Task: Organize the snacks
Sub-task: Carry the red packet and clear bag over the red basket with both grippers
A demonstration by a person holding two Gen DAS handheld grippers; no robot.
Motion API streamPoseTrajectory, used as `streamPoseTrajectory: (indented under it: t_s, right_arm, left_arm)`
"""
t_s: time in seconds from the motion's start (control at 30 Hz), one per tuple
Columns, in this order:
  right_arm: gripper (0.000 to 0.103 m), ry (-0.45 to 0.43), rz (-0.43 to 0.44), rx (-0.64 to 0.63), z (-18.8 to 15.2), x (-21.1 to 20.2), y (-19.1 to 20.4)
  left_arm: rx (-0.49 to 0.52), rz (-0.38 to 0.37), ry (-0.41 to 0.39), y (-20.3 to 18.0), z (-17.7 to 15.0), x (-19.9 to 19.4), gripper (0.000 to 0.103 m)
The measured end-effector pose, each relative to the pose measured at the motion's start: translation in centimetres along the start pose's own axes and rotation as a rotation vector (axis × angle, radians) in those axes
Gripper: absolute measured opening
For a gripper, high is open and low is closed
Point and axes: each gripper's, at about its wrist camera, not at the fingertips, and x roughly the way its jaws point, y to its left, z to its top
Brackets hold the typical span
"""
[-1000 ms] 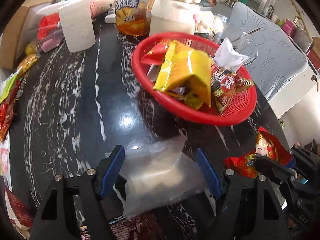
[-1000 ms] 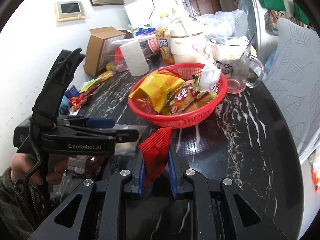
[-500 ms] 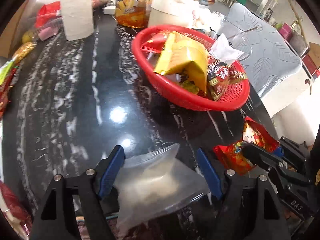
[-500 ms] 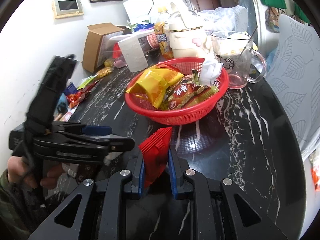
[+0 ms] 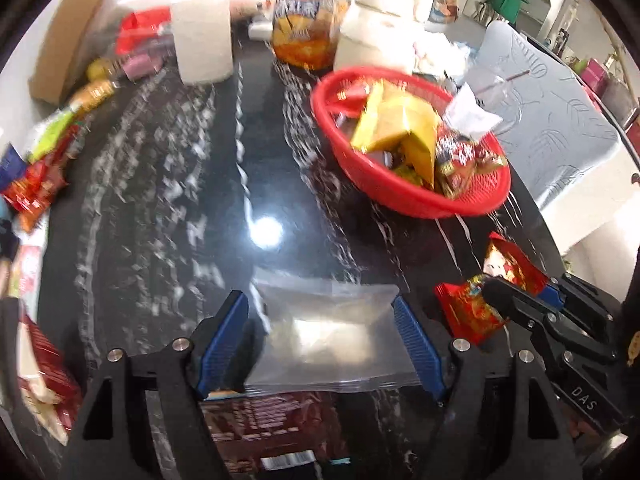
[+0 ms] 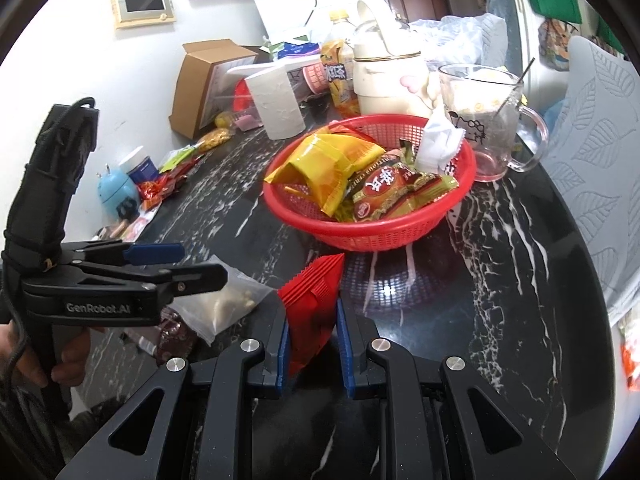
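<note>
Currently, step: two snacks held, neither yet dropped in the red basket (image 6: 372, 236)
Left gripper (image 5: 320, 336): clamped on clear bag (image 5: 332, 336); over black table (image 5: 160, 200)
Right gripper (image 6: 312, 344): pinched on red packet (image 6: 314, 304)
Next: both to be carried over the basket; then released

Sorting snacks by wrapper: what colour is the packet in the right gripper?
Red; the packet shows best in the right wrist view.

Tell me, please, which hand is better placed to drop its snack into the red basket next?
Right, probably: the right gripper points at the red basket just ahead, clamping the red packet.
</note>
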Motion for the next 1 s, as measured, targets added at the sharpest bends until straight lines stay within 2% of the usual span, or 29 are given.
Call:
streamPoseTrajectory:
  t_s: [0.13,0.27,0.33,0.37,0.47,0.6,0.8,1.0]
  right_arm:
    - [0.02,0.009,0.0,0.011,-0.2,0.0,-0.2]
    - [0.02,0.012,0.0,0.011,-0.4,0.1,-0.3]
    - [0.02,0.021,0.008,0.016,-0.4,0.3,-0.2]
    - [0.02,0.024,0.01,0.016,-0.3,0.4,-0.2]
    - [0.02,0.021,0.005,0.004,-0.3,0.4,0.1]
    - [0.02,0.018,0.011,0.003,-0.4,0.5,0.5]
    - [0.02,-0.012,-0.003,0.016,-0.1,-0.2,0.8]
    - [0.02,-0.052,-0.028,-0.001,1.1,-1.5,0.9]
  left_arm:
    - [0.008,-0.022,0.082,-0.3,-0.5,1.5,0.076]
    - [0.021,0.001,0.094,-0.7,-0.7,2.3,0.077]
    - [0.039,0.007,0.069,-0.8,-0.9,2.3,0.074]
    - [0.056,0.013,0.058,-1.0,-1.0,2.3,0.066]
    - [0.091,0.003,0.023,-1.1,-1.4,1.9,0.062]
    - [0.081,-0.017,0.003,-0.5,-1.5,1.0,0.061]
    - [0.104,-0.019,-0.084,-0.2,-1.2,-1.8,0.06]
    - [0.113,-0.024,-0.167,-0.2,0.5,-4.0,0.06]
